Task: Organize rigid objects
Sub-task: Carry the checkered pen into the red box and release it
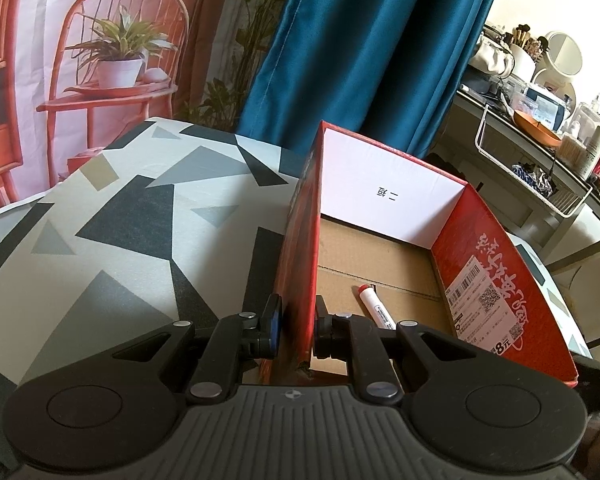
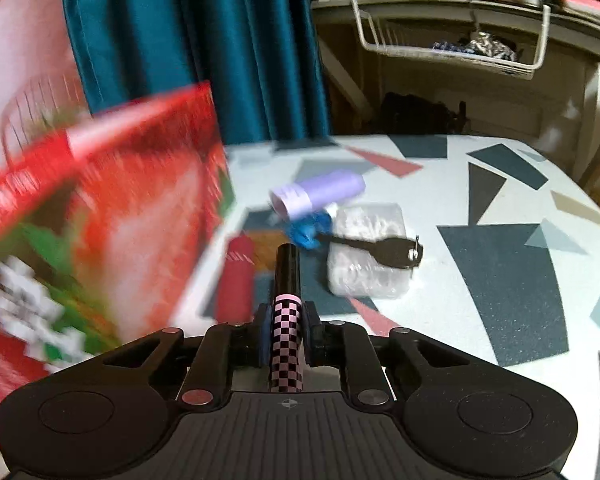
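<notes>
Your left gripper [image 1: 298, 326] pinches the near side wall of the red cardboard box [image 1: 496, 280]: one pad sits outside the wall, the other inside, both pressed against it. The box stands open-topped on the table [image 1: 112, 216], which wears a cloth of grey, black and white triangles. Box floor is bare brown cardboard. A marker [image 1: 374, 306] with a red cap and white barrel lies on that floor, just beyond your inner finger, cap pointing away from you. A white shipping label [image 1: 476, 292] is stuck on the inside of the red right-hand wall; the far wall is white inside.

Your right gripper [image 2: 286, 326] is clamped on a slim pen-like stick [image 2: 287, 312], pink-and-black checkered at the grip, plain black at the far end, pointing straight out along the fingers. No gap visible between pads and stick.

Right wrist view is motion-blurred on its left side, where the box's printed outer face fills the frame.

Still on the cloth beyond the stick: a red cylinder [image 2: 236, 280] near the box, a lilac tube [image 2: 320, 194], something blue [image 2: 308, 232] just below it, a clear plastic packet [image 2: 366, 256], and a dark key-shaped piece [image 2: 384, 250] lying on the packet.
</notes>
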Demonstrator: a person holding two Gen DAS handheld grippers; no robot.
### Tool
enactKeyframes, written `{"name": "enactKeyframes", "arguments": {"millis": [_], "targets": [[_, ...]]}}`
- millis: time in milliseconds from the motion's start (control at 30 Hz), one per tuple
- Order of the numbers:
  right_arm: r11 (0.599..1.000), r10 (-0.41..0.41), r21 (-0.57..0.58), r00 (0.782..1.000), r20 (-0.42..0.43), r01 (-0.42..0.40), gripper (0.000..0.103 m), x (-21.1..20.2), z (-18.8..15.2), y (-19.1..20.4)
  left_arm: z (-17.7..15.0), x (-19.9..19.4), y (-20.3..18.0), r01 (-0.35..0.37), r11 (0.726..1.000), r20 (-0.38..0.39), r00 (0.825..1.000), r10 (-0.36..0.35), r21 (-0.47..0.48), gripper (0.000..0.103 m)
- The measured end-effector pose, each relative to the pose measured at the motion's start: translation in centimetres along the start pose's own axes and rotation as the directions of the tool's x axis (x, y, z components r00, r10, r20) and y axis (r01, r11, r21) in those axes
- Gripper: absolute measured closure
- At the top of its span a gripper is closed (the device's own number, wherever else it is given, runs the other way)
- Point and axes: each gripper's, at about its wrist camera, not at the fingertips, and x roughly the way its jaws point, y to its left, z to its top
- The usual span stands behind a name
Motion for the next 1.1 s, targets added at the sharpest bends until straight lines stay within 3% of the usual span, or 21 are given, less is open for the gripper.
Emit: {"name": "enactKeyframes", "arguments": {"millis": [333, 533, 767, 900, 1100], "targets": [[0.992, 0.106, 0.054, 0.988, 0.116, -0.113, 0.088, -5.1, 4.9, 1.9, 0.0, 0.0, 0.1, 0.004, 1.000, -0.003, 1.000, -0.004, 0.005, 0.087], [0.978, 0.207, -0.033, 0.967, 0.149, -0.205, 0.088, -7.4, 8.4, 5.8, 0.1, 0.1, 0.1, 0.004, 1.000, -0.001, 1.000, -0.004, 0.002, 0.087], [0.939, 0.307, -0.160, 0.952, -0.008, -0.304, 0.088, -5.8, 8.8, 13.2, 0.1, 0.1, 0.0, 0.005, 1.000, -0.001, 1.000, -0.005, 0.001, 0.087], [0.921, 0.307, -0.216, 0.946, -0.103, -0.323, 0.088, -4.2, 7.7, 16.7, 0.1, 0.1, 0.0, 0.007, 1.000, 0.001, 1.000, -0.007, -0.003, 0.087], [0.905, 0.295, -0.260, 0.938, -0.182, -0.336, 0.088, -3.6, 6.1, 19.9, 0.0, 0.1, 0.2, 0.013, 1.000, 0.002, 1.000, -0.013, -0.008, 0.087]]}}
